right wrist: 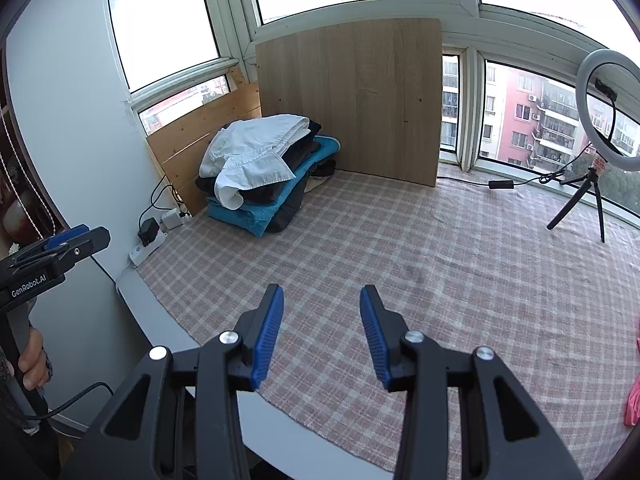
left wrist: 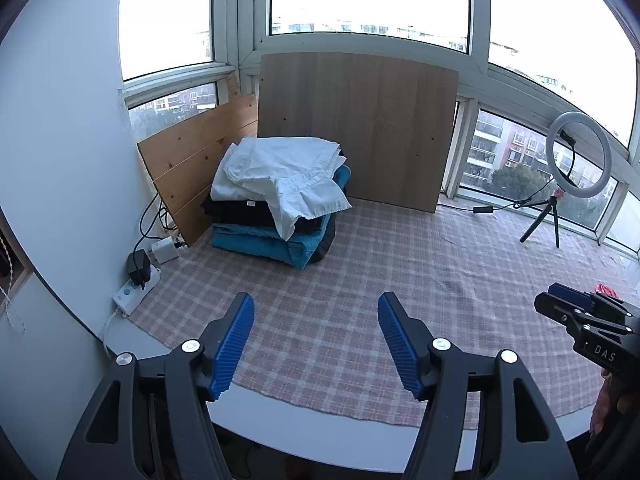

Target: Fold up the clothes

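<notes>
A stack of folded clothes (left wrist: 276,208) lies at the far left of the table: a white garment (left wrist: 280,172) on top, black pieces under it, teal ones at the bottom. The stack also shows in the right wrist view (right wrist: 260,168). A pink garment (right wrist: 634,396) lies at the right edge. My left gripper (left wrist: 316,308) is open and empty above the plaid cloth, well short of the stack. My right gripper (right wrist: 322,300) is open and empty above the cloth too; it also shows in the left wrist view (left wrist: 568,300).
A pink plaid cloth (right wrist: 440,260) covers the table. Wooden boards (left wrist: 356,128) lean against the windows behind the stack. A ring light on a tripod (left wrist: 576,168) stands at the far right. A power strip with plugs (left wrist: 136,284) lies by the left wall.
</notes>
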Motion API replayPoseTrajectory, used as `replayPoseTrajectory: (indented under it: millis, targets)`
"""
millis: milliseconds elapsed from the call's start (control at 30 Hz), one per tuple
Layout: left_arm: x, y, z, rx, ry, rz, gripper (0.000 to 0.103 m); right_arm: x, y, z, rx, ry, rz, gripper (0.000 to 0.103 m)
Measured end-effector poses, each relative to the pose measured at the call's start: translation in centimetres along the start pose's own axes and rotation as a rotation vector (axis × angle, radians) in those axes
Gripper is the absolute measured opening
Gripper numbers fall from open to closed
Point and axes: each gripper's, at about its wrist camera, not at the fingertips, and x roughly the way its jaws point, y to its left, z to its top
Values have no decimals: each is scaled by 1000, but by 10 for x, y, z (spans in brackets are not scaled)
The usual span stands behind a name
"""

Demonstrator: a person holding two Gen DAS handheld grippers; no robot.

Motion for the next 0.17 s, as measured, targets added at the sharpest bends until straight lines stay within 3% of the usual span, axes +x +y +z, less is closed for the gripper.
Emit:
replayPoseTrajectory:
  millis: [167]
  targets:
    - [1, 1, 1, -4, 10, 11, 71, 1, -3, 1, -6, 3, 7, 40]
